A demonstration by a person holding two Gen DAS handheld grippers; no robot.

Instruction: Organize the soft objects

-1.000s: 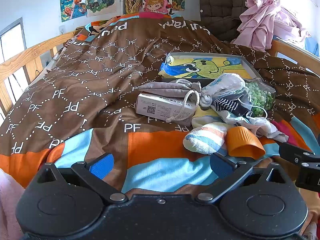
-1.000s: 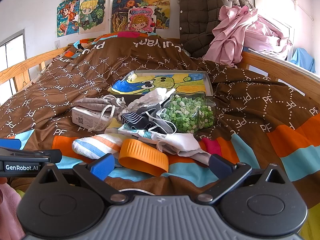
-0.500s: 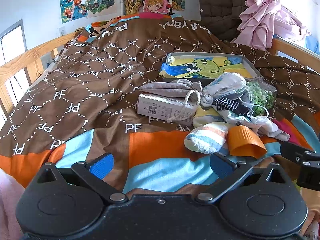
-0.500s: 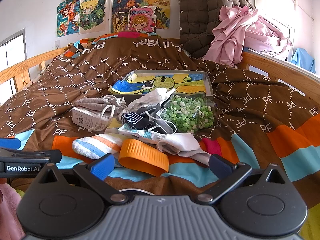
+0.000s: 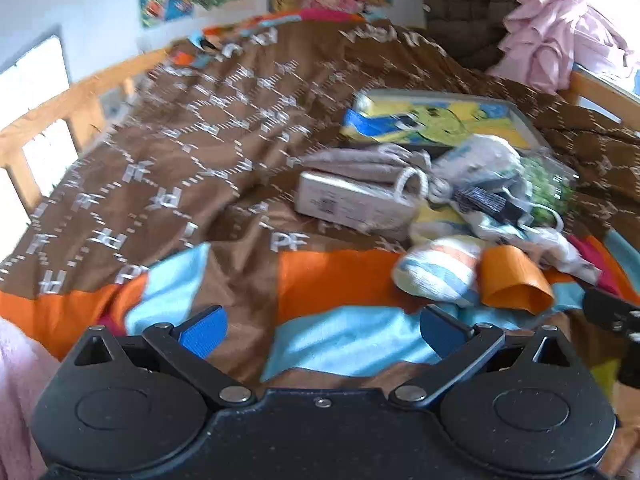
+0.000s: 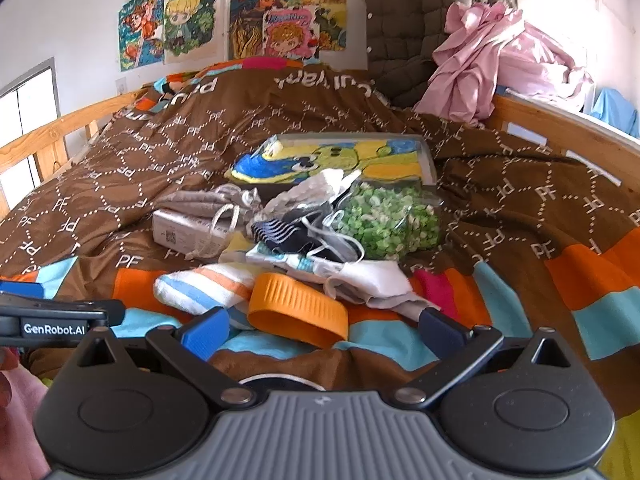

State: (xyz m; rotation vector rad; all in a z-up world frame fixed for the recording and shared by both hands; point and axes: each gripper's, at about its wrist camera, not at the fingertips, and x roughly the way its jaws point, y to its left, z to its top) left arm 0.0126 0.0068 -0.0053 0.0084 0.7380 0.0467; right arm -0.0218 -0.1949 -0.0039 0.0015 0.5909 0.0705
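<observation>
Right now both claws stand apart and empty: the right gripper hangs low over the bed's near edge, and the left gripper is off to its left above bare quilt.

Taking the orange band as the landmark, the right claw sits just short of it, its left finger nearly at the striped sock, which touches the band's left side. Just beyond the band lies a white cloth, and behind that a dark striped piece tangled in white cords. Farther back to the right is a bag of green bits; to the left, a white box under a grey drawstring pouch.

Likely trouble: a close aimed at the sock could catch the stiff band too. Lifting anything from the tangle may drag cords and neighbours along, or pull the bag over. The left view is blurred, so fine detail there is uncertain.
</observation>
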